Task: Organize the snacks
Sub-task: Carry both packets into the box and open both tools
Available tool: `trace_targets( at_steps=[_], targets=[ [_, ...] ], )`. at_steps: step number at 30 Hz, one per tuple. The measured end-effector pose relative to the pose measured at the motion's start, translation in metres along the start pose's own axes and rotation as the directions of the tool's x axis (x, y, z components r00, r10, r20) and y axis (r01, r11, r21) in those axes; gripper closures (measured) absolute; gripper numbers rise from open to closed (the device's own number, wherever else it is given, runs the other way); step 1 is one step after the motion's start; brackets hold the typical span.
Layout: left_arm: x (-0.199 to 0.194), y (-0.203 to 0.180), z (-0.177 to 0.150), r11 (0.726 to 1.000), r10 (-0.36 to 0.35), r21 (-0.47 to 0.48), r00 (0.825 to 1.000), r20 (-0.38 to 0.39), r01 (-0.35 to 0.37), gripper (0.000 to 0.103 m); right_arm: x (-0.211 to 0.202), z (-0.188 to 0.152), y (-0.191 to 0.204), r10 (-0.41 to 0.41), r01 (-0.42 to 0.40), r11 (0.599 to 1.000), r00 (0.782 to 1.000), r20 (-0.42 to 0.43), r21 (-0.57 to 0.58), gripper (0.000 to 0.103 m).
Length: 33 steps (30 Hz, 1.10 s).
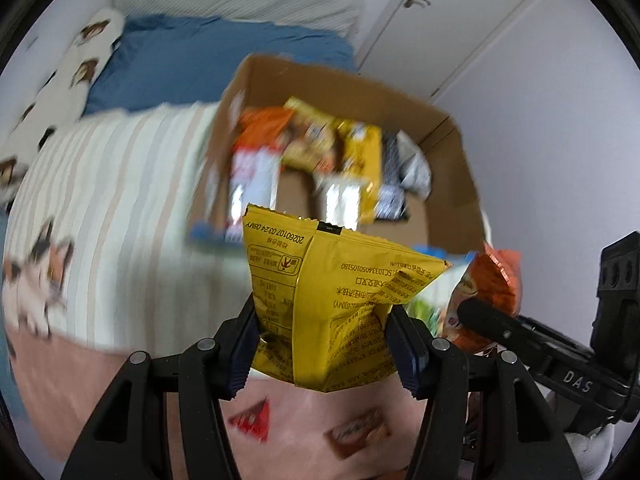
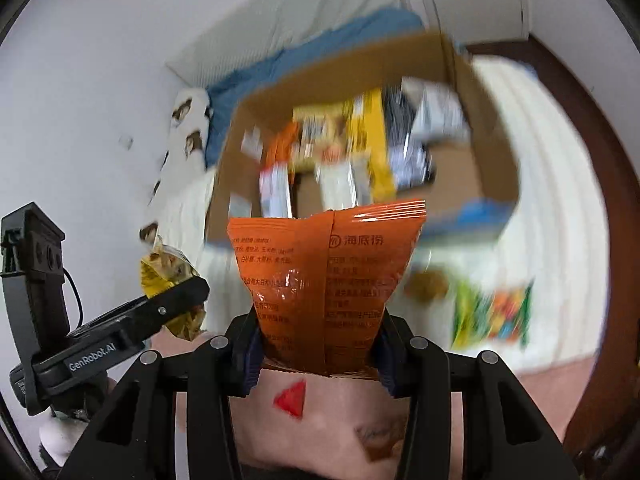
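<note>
Each fisheye camera sits just behind its own hand-held gripper, looking steeply down along the fingers. Both views face the open cardboard box (image 1: 452, 184) (image 2: 492, 152) on the bed (image 1: 116, 184) (image 2: 532, 208), and each catches the other gripper at its edge

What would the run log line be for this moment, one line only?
left gripper: shut on yellow packet | right gripper: shut on orange packet | cardboard box: ahead, holds snacks | loose snacks on bed

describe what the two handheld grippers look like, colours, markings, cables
Both the left gripper and the right gripper are matte black linkage frames with silver rivets and ribbed dark-blue pads. White lettering marks their sides: "GenRobot.AI" on the left, "DAS" on the right. A thin black cable loops behind the left one.
</note>
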<state>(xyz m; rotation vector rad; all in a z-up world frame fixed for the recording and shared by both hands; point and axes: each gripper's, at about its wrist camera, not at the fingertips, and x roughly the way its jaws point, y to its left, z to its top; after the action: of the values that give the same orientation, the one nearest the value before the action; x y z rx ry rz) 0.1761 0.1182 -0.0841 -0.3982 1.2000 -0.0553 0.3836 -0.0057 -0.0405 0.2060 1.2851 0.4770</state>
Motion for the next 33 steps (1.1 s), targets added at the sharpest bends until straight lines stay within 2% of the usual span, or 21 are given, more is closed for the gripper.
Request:
trace_targets(
  at_steps=[3,5,10,13,16,24,25,27,29,30,33],
  targets=[
    [0.021,-0.004,0.033,1.0,0.007,0.019,1.0,-0.016,-0.006,0.047,0.002,0.04,-0.003,-0.056,0.056,0.998,0.998,0.031,-0.005,0.055],
    [0.041,-0.007,0.054,1.0,0.023,0.023,0.998,-0.054,-0.022,0.047,0.013,0.065,-0.011,-0.101,0.101,0.995,0.994,0.029,0.0,0.055],
    [0.089,0.001,0.088,0.998,0.069,0.017,0.984,-0.164,-0.067,0.047,0.052,0.105,-0.031,-0.169,0.17,0.985,0.985,-0.037,0.011,0.055],
    [0.12,0.01,0.099,0.997,0.075,-0.002,0.969,-0.236,-0.078,0.047,0.086,0.108,-0.046,-0.203,0.204,0.979,0.976,-0.08,0.004,0.055],
    [0.142,0.013,0.101,0.996,0.077,-0.011,0.954,-0.288,-0.084,0.047,0.101,0.107,-0.054,-0.212,0.214,0.977,0.971,-0.111,0.003,0.055],
    [0.17,0.017,0.097,0.995,0.088,-0.005,0.931,-0.355,-0.096,0.047,0.129,0.105,-0.066,-0.223,0.228,0.974,0.961,-0.164,0.007,0.054],
    [0.171,0.017,0.096,0.994,0.102,-0.001,0.924,-0.368,-0.11,0.046,0.134,0.105,-0.067,-0.222,0.227,0.974,0.958,-0.183,0.004,0.053],
    [0.173,0.02,0.093,0.988,0.138,-0.009,0.911,-0.388,-0.154,0.043,0.143,0.104,-0.069,-0.209,0.218,0.976,0.952,-0.223,0.016,0.033],
    [0.176,0.017,0.092,0.988,0.147,0.01,0.907,-0.394,-0.155,0.016,0.146,0.103,-0.065,-0.208,0.214,0.977,0.953,-0.218,0.003,0.027],
    [0.175,0.016,0.092,0.986,0.161,0.023,0.91,-0.382,-0.165,0.011,0.147,0.103,-0.062,-0.225,0.229,0.973,0.95,-0.217,-0.008,0.025],
    [0.171,0.014,0.092,0.988,0.149,0.017,0.914,-0.378,-0.154,0.01,0.15,0.102,-0.05,-0.236,0.236,0.971,0.948,-0.215,-0.028,0.012]
  ],
)
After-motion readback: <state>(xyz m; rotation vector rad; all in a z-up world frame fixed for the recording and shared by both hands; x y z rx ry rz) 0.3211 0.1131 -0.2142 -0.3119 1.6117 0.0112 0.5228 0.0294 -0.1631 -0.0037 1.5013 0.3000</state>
